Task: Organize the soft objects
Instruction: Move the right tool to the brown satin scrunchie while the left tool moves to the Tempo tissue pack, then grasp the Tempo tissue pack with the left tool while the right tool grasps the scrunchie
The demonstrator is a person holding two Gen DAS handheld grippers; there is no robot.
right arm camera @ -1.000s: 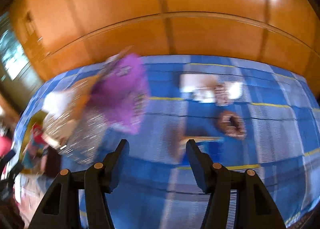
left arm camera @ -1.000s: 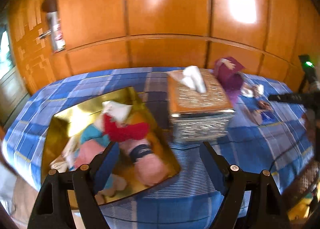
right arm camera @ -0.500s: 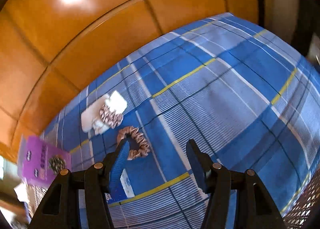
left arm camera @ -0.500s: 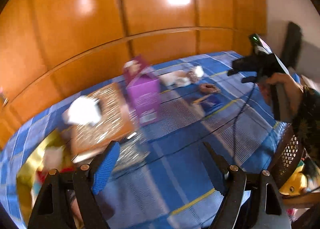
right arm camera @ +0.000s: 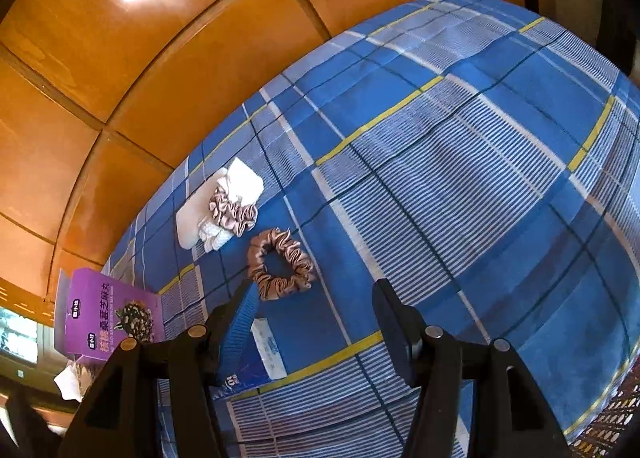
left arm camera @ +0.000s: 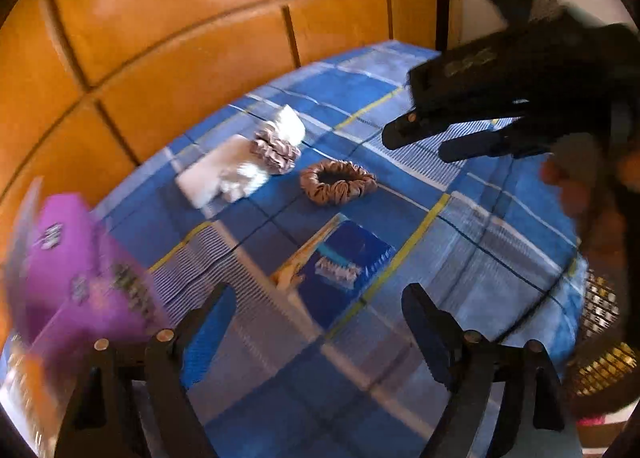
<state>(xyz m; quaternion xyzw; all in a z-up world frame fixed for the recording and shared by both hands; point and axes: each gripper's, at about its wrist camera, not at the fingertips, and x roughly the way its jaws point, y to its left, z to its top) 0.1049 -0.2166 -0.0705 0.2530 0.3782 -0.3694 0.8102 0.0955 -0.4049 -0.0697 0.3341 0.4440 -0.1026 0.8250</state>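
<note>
A brown satin scrunchie [left arm camera: 338, 182] [right arm camera: 280, 265] lies on the blue plaid cloth [right arm camera: 460, 185]. A paler pink scrunchie [left arm camera: 278, 149] [right arm camera: 233, 210] rests on white folded cloths [left arm camera: 224, 173] [right arm camera: 224, 209] behind it. My left gripper [left arm camera: 316, 322] is open and empty, near the table's front. My right gripper [right arm camera: 314, 308] is open and empty, just in front of the brown scrunchie; it also shows from the side in the left wrist view [left arm camera: 424, 141], hovering right of that scrunchie.
A purple box [left arm camera: 76, 270] [right arm camera: 108, 318] stands at the left. A blue packet [left arm camera: 340, 258] [right arm camera: 256, 354] lies flat in front of the scrunchies. Orange wood panels [right arm camera: 200, 37] back the table. A wicker basket [left arm camera: 600, 338] sits off the right edge.
My left gripper has swung right, away from the gold tray and tissue box, toward the scrunchies. My right gripper has also swung right and closer to the brown scrunchie.
</note>
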